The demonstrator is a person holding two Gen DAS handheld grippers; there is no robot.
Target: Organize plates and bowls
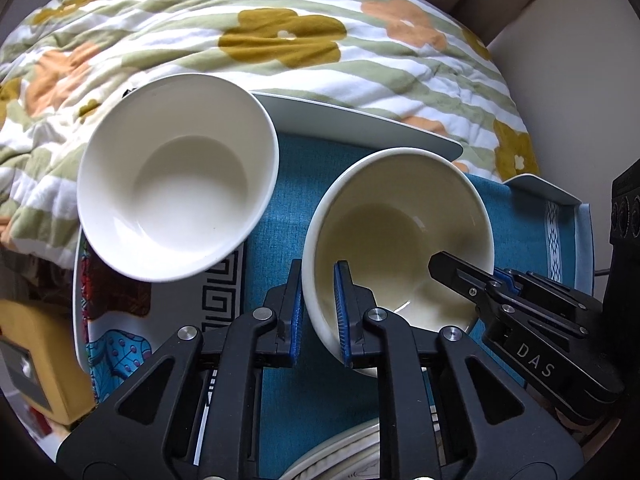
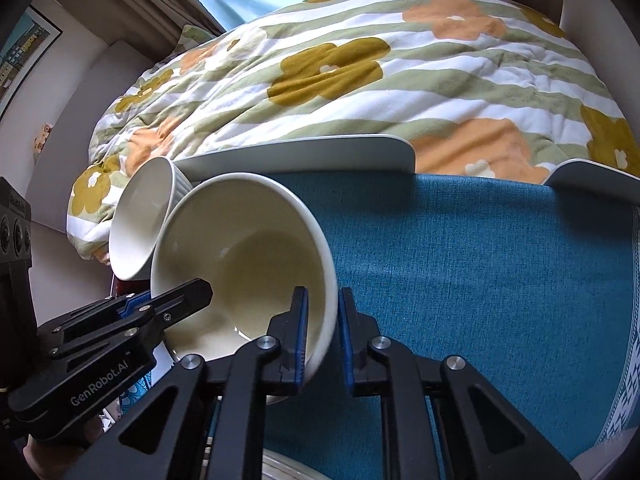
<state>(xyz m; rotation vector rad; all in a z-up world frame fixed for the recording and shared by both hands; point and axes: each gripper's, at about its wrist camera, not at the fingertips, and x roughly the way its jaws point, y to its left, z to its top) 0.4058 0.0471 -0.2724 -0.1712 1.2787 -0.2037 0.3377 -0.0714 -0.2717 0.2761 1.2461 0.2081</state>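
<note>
Here the cream bowl sits on the blue cloth beside a white bowl, both the left gripper and right gripper clenched on opposite rim walls, a sound hold since the glazed ceramic looks stiff, slippery and breakable.

We saw 2 bowls on the blue cloth. The cream bowl was glossy and empty, tilted with its mouth open toward us, its rim pinched on 2 opposite sides. The white bowl was also empty and tilted, resting partly on a patterned plate beside it, apart from the cream bowl.
</note>
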